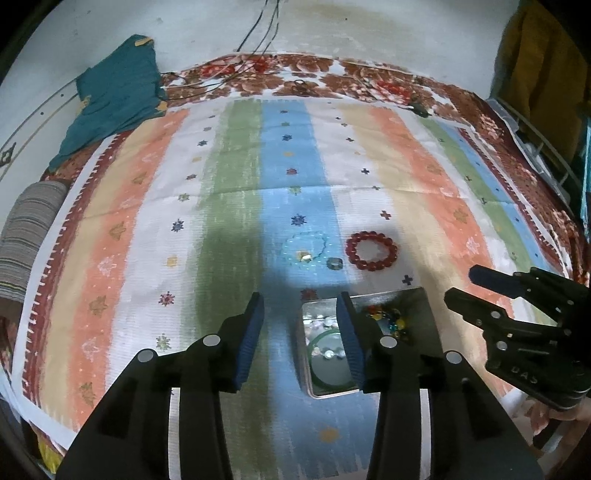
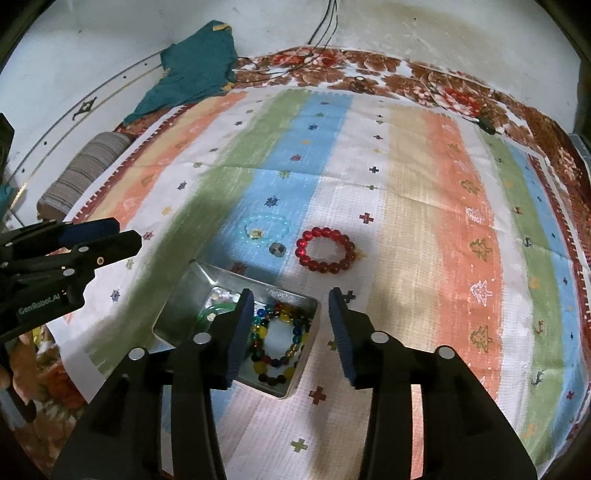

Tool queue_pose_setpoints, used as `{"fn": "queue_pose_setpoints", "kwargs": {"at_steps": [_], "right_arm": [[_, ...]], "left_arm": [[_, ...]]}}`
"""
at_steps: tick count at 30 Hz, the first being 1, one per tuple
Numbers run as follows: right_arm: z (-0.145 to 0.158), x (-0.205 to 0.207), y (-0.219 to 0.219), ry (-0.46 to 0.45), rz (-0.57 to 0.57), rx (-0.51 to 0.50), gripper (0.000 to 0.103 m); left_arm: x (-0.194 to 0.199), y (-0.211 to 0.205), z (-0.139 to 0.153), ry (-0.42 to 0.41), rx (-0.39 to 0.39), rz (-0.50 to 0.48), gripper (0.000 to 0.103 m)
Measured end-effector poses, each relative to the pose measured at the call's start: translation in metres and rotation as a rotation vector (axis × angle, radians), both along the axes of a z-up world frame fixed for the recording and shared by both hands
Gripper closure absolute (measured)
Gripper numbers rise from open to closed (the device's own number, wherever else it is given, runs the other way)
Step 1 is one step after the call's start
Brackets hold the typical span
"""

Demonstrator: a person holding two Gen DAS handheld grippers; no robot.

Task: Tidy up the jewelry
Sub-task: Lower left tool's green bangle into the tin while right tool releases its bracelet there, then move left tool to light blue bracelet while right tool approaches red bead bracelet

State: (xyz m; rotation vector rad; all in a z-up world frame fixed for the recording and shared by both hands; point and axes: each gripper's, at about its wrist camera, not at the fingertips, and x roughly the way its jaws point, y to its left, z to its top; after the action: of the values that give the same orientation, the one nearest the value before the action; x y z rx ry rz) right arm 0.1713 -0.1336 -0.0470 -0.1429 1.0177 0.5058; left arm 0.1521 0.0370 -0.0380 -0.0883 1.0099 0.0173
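An open metal tin (image 2: 184, 295) lies on the striped cloth and holds a multicoloured bead bracelet (image 2: 275, 341) and a green bangle (image 2: 208, 312); the tin also shows in the left wrist view (image 1: 421, 314). Beyond it lie a red bead bracelet (image 2: 325, 251) (image 1: 371, 251), a pale blue bead bracelet (image 2: 266, 229) (image 1: 306, 249) and a small metal ring (image 2: 277, 249) (image 1: 334, 263). My right gripper (image 2: 291, 321) is open and empty, above the tin's right edge. My left gripper (image 1: 301, 325) is open and empty, just left of the tin.
The striped cloth (image 2: 406, 206) covers a floral bedspread (image 2: 454, 92). A teal garment (image 2: 192, 70) and a striped bolster (image 2: 85, 170) lie at the far left. Black cables (image 2: 325, 26) hang at the back wall.
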Motion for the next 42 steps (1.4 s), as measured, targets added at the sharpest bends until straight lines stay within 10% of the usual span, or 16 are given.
{"fn": "queue_pose_setpoints", "kwargs": {"at_steps": [42], "right_arm": [[-0.009,0.058,-0.012,0.045,-0.056,0.008,0.026]], "left_arm": [[0.051,0.024,-0.020,0.035,0.047,0.054,0.044]]}}
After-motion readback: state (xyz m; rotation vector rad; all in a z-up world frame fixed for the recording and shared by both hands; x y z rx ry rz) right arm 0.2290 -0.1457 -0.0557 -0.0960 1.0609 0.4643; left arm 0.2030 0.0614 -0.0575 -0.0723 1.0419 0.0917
